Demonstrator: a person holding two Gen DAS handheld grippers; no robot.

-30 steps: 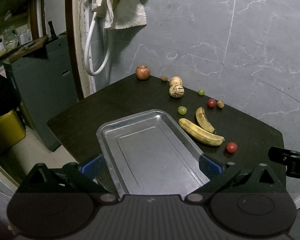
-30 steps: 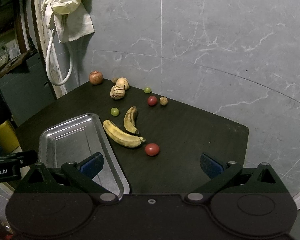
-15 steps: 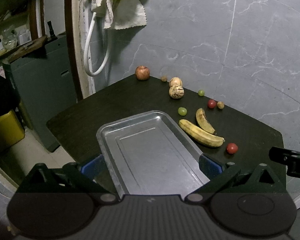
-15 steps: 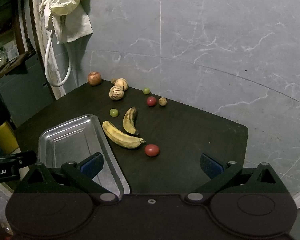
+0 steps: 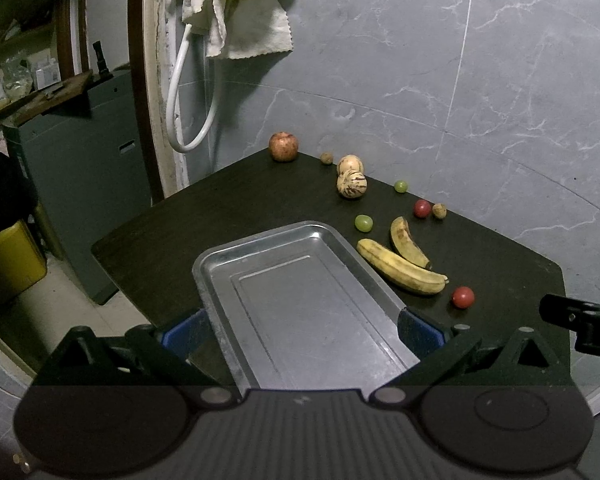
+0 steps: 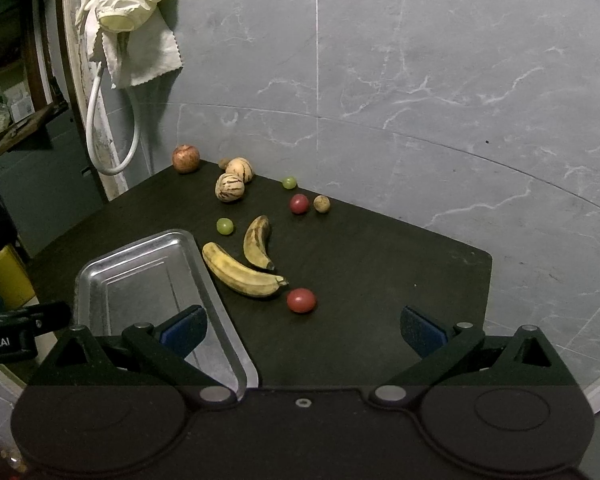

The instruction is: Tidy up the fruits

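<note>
Now both pairs of tongs are released and hold nothing. The left tongs hang over the near end of the metal tray, one blue pad on each side of it; the right tongs hang above the dark surface near its front edge, the left pad over the tray's right rim.

Fruit lies loose on the surface, all outside the tray (which holds nothing):
- Long banana, just beside the tray's right rim; shorter, browner banana behind it, the stem ends close together.
- Red tomato, near the long banana's stem end, toward the front edge.
- Green grape, just beyond the tray's far right corner.
- Two striped pale melons, touching, toward the back edge by the wall.
- Apple, at the far left corner.
- Second green grape, second tomato and a small brown fruit, along the back edge; the last two sit just beside each other.
- Another small brown fruit, between apple and melons.

A cloth and gloves hang on the wall above the far left corner.
</note>
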